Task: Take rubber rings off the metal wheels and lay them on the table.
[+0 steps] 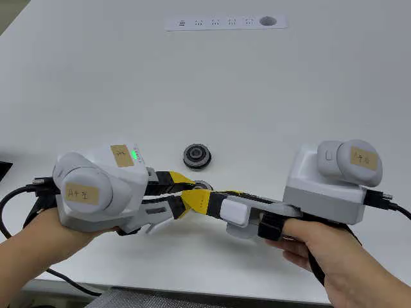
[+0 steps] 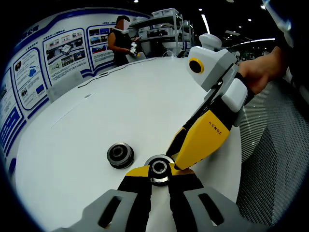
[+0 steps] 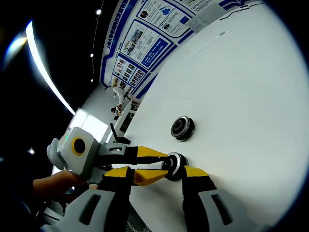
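A small metal wheel [image 1: 203, 186] with a black rubber ring is held just above the white table [image 1: 270, 96], between both grippers. My left gripper [image 1: 187, 190] comes in from the left and is shut on the wheel [image 2: 159, 170] at its two sides. From the right, my right gripper [image 1: 207, 194] reaches in, and its yellow tips press the rim of the same wheel [image 3: 175, 163] on the ring. A second wheel [image 1: 197, 155] with its ring on lies flat on the table a little beyond; it is also seen as the second wheel [image 2: 120, 154] and the second wheel [image 3: 183, 128].
A white power strip [image 1: 225, 22] lies at the far edge of the table. The table's near edge runs just below my hands, with a black cable [image 1: 13, 199] at the left. A person [image 2: 120, 38] stands far behind the table.
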`<action>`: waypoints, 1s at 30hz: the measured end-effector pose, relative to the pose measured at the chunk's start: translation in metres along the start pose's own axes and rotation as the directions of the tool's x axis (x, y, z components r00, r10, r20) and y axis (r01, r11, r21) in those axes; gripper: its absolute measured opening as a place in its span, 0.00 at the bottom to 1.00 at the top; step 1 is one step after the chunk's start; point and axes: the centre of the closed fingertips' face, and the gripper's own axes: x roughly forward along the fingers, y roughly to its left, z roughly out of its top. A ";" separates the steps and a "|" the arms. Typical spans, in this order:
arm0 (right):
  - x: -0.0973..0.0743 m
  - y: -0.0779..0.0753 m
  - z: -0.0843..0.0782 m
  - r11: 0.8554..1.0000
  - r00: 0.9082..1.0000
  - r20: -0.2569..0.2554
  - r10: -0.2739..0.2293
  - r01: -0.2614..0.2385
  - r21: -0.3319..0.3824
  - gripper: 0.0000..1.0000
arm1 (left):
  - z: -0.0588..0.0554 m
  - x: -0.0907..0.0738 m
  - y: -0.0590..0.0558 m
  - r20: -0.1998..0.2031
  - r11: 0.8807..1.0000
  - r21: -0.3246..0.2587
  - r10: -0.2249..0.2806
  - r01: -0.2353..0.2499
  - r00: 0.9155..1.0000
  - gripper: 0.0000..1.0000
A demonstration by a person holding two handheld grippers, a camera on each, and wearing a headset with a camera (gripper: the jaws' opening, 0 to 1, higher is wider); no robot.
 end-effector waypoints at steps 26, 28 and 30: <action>0.000 -0.032 -0.002 0.989 0.998 -0.018 -0.058 0.060 0.136 0.06 | 0.000 0.000 0.000 -0.002 1.000 0.001 -0.001 0.001 1.000 0.12; 0.000 -0.032 -0.003 0.989 0.998 -0.015 -0.060 0.061 0.136 0.06 | 0.000 0.000 0.000 -0.003 1.000 0.001 -0.001 0.001 1.000 0.12; 0.000 -0.032 -0.002 0.987 0.998 -0.013 -0.061 0.062 0.148 0.05 | 0.000 0.000 0.000 -0.002 1.000 0.001 -0.001 0.001 1.000 0.12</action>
